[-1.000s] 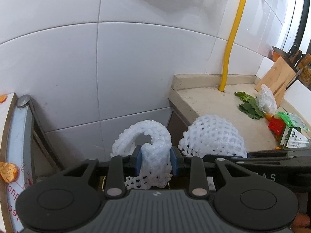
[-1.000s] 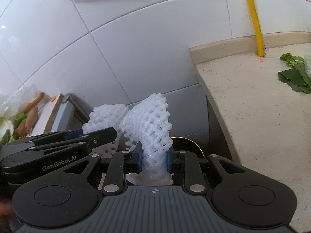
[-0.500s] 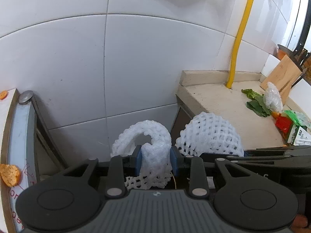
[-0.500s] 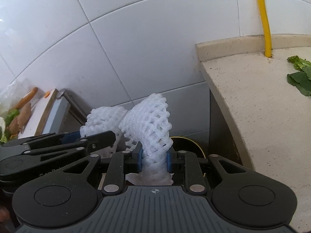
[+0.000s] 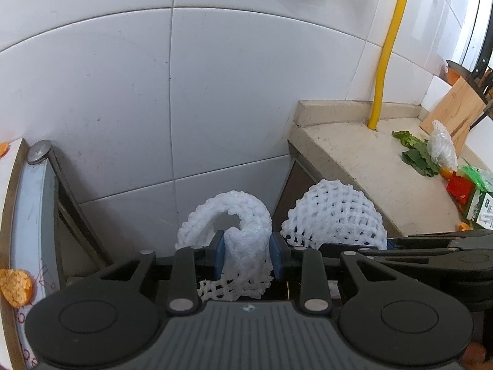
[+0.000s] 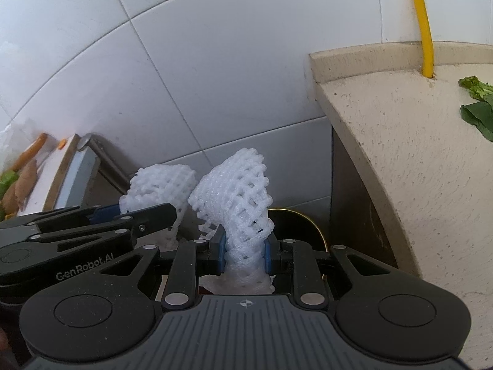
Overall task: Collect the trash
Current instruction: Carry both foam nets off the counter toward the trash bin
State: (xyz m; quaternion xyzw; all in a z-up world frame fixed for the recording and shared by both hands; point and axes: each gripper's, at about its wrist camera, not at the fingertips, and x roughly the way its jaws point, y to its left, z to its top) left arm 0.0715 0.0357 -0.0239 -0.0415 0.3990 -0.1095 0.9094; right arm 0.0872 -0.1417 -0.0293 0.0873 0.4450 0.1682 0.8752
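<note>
carrying foam nets over a gap by the counter [image 5: 363,166] | left gripper [image 5: 245,254] clamped on net [image 5: 243,231] | right gripper [image 6: 243,254] clamped on second net [image 6: 237,194] | left to collect: third net [image 5: 443,145], greens [image 5: 419,157], wrappers [image 5: 471,191]

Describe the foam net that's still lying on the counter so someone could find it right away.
Start at the yellow pipe that runs down the tiled wall into the beige counter. Past it, in front of the wooden knife block, the foam net lies against green leaves. Unlike the two nets clamped in the grippers, nothing holds it.
</note>
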